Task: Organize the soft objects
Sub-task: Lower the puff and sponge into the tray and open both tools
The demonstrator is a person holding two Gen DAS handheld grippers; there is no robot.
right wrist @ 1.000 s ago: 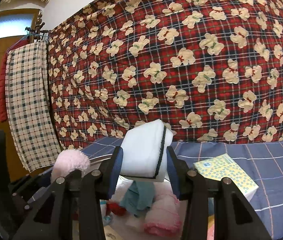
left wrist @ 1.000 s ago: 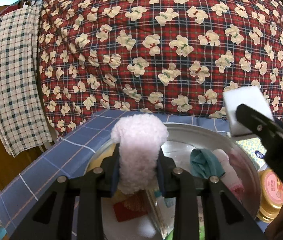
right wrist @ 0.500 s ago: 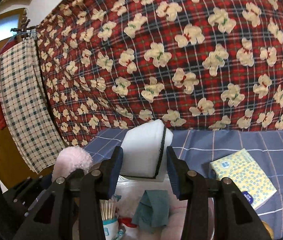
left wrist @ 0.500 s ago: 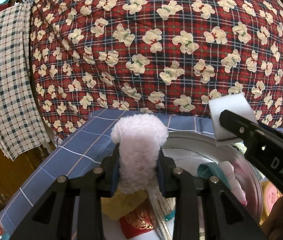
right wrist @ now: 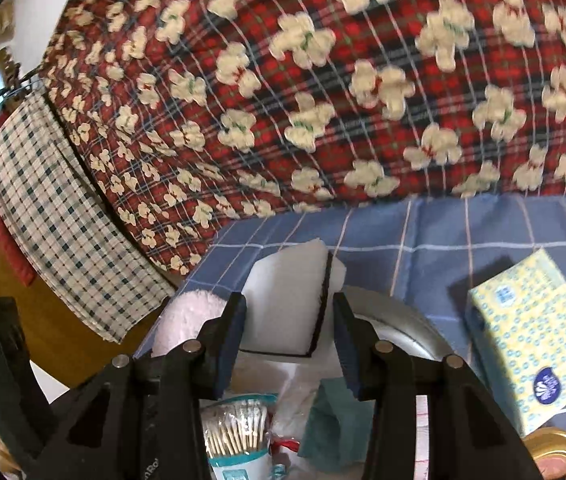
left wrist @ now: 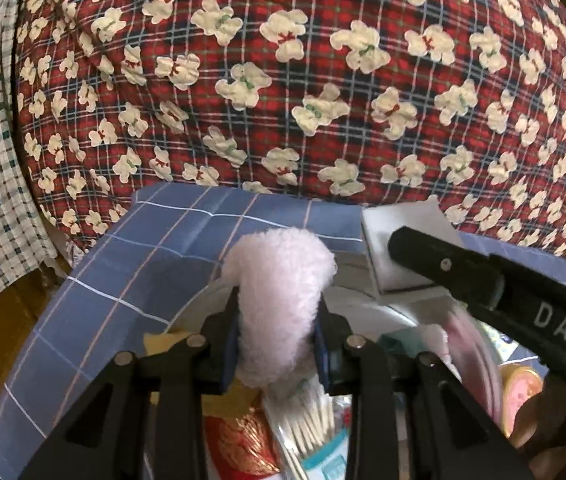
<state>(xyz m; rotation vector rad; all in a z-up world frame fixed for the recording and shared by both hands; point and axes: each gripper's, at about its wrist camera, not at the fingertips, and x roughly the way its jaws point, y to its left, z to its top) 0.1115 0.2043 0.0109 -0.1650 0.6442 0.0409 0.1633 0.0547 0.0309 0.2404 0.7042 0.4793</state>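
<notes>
The pink fluffy piece (left wrist: 279,304) hides the basin's (left wrist: 399,316) near contents; red quilt (right wrist: 323,80) blurred.
</notes>
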